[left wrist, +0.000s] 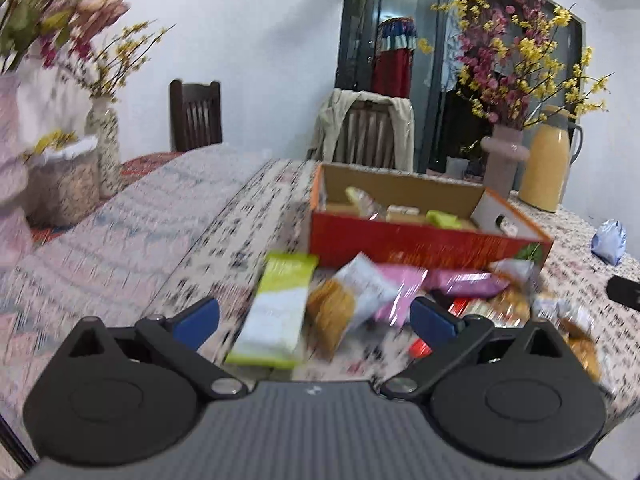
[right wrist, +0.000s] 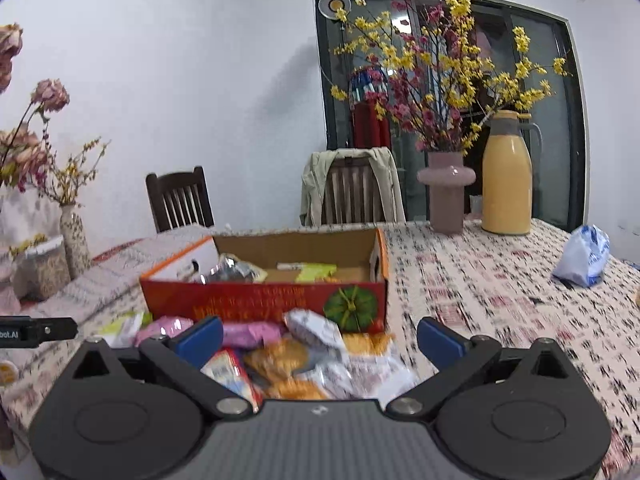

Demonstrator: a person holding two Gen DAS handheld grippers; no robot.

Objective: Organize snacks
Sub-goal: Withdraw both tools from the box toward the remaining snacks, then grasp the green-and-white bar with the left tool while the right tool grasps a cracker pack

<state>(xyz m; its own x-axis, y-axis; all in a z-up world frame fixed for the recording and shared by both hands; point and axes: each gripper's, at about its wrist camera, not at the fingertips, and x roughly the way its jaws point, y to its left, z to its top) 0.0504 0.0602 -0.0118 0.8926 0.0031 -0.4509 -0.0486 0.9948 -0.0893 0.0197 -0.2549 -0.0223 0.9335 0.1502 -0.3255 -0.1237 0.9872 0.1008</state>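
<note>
An open red cardboard box (left wrist: 420, 246) (right wrist: 256, 304) sits on the patterned tablecloth with a few snack packs inside. In front of it lies a heap of loose snacks: a green and white pack (left wrist: 276, 308), a cracker pack (left wrist: 340, 312), pink packs (left wrist: 464, 282) (right wrist: 248, 334), and orange cracker packs (right wrist: 280, 356). My left gripper (left wrist: 314, 318) hovers open above the green pack and the cracker pack, holding nothing. My right gripper (right wrist: 320, 338) is open above the heap, empty. The left wrist view is motion-blurred.
A pink vase of flowers (right wrist: 446, 196) and a yellow thermos (right wrist: 506, 176) stand at the table's far side. A blue-white bag (right wrist: 584, 256) lies at the right. Vases and a jar (left wrist: 64, 184) stand at the left. Two chairs (right wrist: 180, 200) sit behind the table.
</note>
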